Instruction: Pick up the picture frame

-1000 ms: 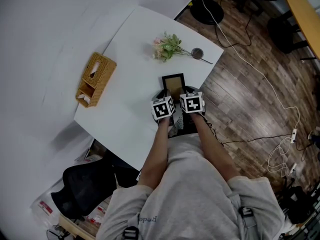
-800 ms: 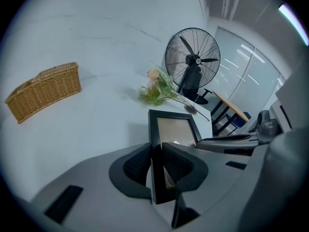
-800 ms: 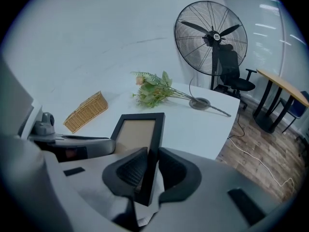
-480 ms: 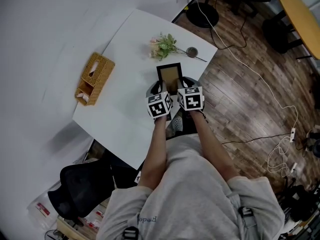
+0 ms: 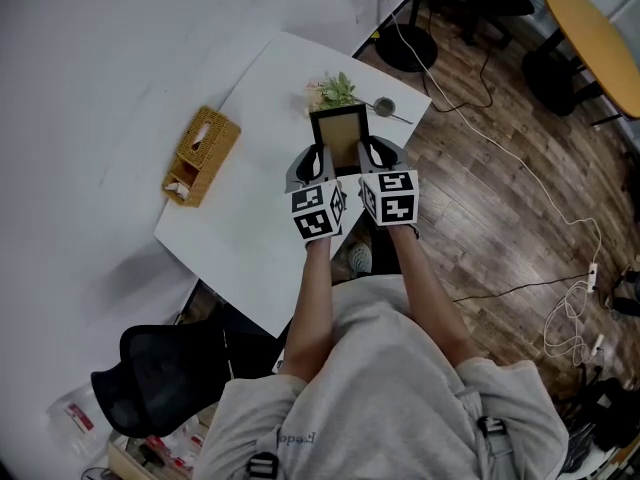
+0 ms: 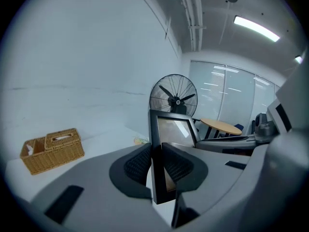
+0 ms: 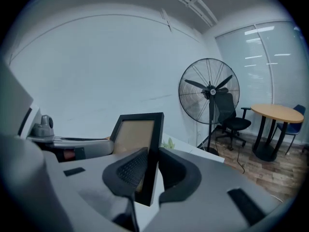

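left tongs (image 6: 154, 161), right tongs (image 7: 152, 166) on picture frame (image 5: 338, 136) edges, above table (image 5: 240, 218)

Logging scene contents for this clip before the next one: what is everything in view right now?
picture frame: one, black rim, tan inside, upright between both grippers
table: one, white, below the frame
tissue box: one, tan wicker, table's left part
flowers: one bunch, green and pale pink, table's far end
small round thing: one, dark, beside the flowers; unidentifiable
standing fan: one, black, by the wall
round table: one, wood-coloured, upper right
office chair: one, black, lower left
cables: several, on the wood floor
left gripper: grey, clamped on the frame's left edge
right gripper: grey, clamped on its right edge
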The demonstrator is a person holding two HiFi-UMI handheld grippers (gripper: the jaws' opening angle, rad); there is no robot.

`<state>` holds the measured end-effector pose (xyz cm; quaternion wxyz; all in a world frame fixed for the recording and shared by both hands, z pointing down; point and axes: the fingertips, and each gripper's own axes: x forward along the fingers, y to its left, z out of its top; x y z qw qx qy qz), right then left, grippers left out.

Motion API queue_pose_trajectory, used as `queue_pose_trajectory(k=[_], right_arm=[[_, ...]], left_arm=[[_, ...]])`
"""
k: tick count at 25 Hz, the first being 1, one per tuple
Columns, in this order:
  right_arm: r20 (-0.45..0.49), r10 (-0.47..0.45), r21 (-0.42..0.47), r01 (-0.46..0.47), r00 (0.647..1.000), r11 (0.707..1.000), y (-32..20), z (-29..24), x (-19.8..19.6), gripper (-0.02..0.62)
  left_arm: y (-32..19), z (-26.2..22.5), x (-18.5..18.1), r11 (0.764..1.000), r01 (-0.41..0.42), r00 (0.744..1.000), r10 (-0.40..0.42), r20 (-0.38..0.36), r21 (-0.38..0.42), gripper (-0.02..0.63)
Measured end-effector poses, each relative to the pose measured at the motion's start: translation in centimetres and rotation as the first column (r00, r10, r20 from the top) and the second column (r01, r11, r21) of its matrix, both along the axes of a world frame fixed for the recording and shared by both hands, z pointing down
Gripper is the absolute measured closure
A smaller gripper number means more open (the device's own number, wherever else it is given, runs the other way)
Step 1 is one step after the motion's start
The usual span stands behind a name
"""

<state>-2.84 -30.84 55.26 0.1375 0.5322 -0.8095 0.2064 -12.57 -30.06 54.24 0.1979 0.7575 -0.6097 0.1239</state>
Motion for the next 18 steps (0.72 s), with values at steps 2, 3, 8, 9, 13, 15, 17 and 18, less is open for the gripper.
queue_pose_trajectory(k=[2,3,8,9,13,15,17,18], right_arm=[[-0.002,0.000,0.046,0.000,1.000,0.999,0.2,-1.8,-0.2,0.520],[-0.003,-0.001,0.066,0.001,1.000,0.998,0.3,-2.6,-0.4,0.520],[0.003,-0.007,0.158,0.007,1.000,0.987,0.6,-6.4,-0.7,0.520],[0.006,-0.010,0.172,0.009,1.000,0.985,0.7,-7.1,-0.8,0.520],[0.014,-0.019,0.199,0.015,1.000,0.980,1.0,-8.6,-1.1,0.520],[0.017,-0.027,0.203,0.023,1.000,0.979,1.1,-8.8,-1.4,0.520],[0.024,-0.037,0.200,0.031,0.999,0.979,1.2,-8.7,-1.8,0.520],[0.027,-0.042,0.196,0.036,0.999,0.980,1.2,-8.6,-1.9,0.520]], left_arm=[[0.2,-1.6,-0.2,1.000,-0.010,1.000,0.010,0.012,0.030,0.518],[0.3,-2.4,-0.4,0.999,-0.014,1.000,0.014,0.017,0.042,0.518],[0.7,-6.2,-0.6,0.992,-0.026,1.000,0.023,0.021,0.120,0.518],[0.7,-6.9,-0.7,0.991,-0.026,1.000,0.023,0.020,0.134,0.518],[1.1,-8.5,-1.1,0.985,-0.025,1.000,0.022,0.017,0.171,0.518],[1.3,-8.6,-1.4,0.984,-0.021,1.000,0.020,0.011,0.176,0.518],[1.4,-8.6,-1.8,0.984,-0.017,1.000,0.016,0.011,0.177,0.518],[1.4,-8.5,-1.9,0.984,-0.016,1.000,0.014,0.013,0.175,0.518]])
